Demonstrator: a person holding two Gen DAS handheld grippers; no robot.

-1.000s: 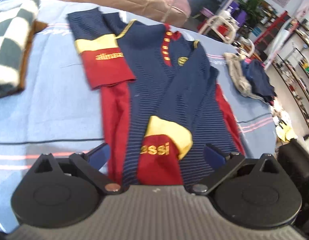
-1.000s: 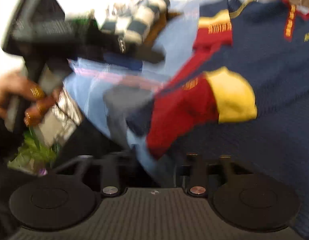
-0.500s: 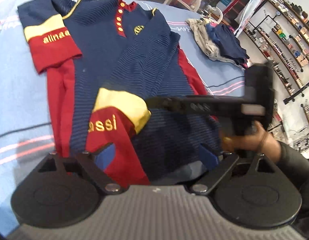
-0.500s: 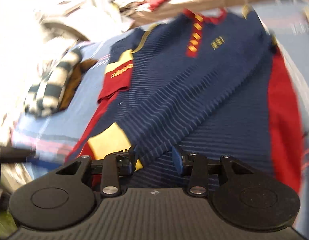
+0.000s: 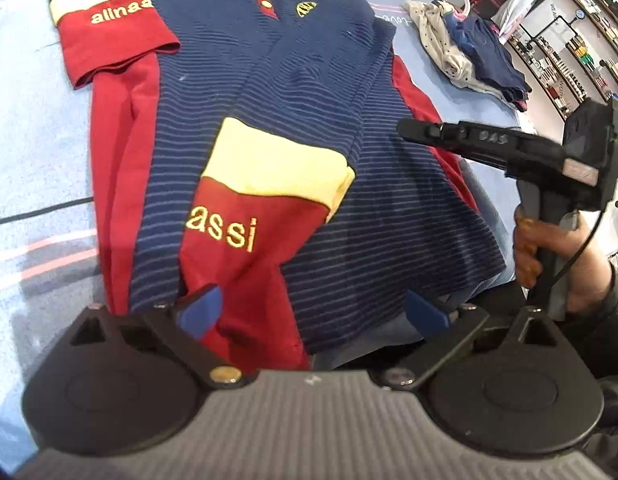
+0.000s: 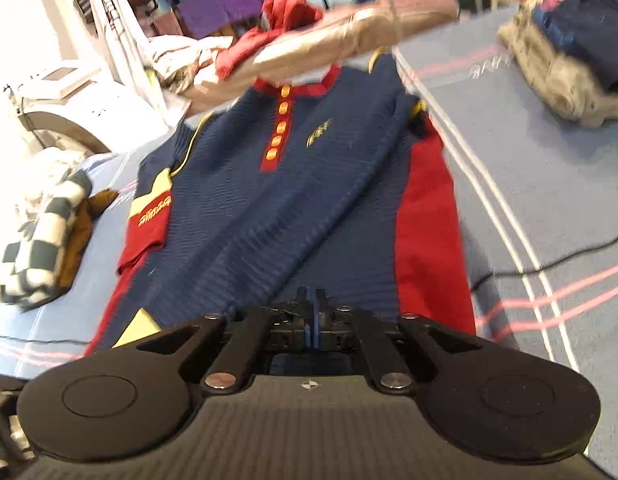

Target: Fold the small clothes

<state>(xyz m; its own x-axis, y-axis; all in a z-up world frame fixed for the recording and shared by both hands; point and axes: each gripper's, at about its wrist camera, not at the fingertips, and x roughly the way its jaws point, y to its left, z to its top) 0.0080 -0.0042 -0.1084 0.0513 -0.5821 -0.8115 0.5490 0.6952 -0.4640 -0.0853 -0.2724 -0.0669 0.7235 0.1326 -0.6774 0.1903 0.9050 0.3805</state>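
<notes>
A navy striped shirt point(image 5: 309, 92) with red side panels and red-and-yellow sleeves lies flat on the blue cloth; it also shows in the right wrist view point(image 6: 309, 184). Its right sleeve point(image 5: 265, 196) is folded across the front. My left gripper point(image 5: 313, 310) is open, low over the shirt's bottom hem, its blue pads either side of the folded sleeve's end. My right gripper point(image 6: 313, 320) is shut and empty, above the lower part of the shirt; it also appears in the left wrist view point(image 5: 405, 126) over the shirt's right side.
A blue striped cloth point(image 6: 549, 208) covers the table. A pile of small clothes point(image 5: 469, 48) lies at the back right. A checked folded garment point(image 6: 41, 248) lies at the left. A tan padded item point(image 6: 349, 36) lies behind the shirt's collar.
My right gripper has closed its jaws and drawn back to the shirt's right side. My left gripper has moved closer to the shirt's hem and stayed open.
</notes>
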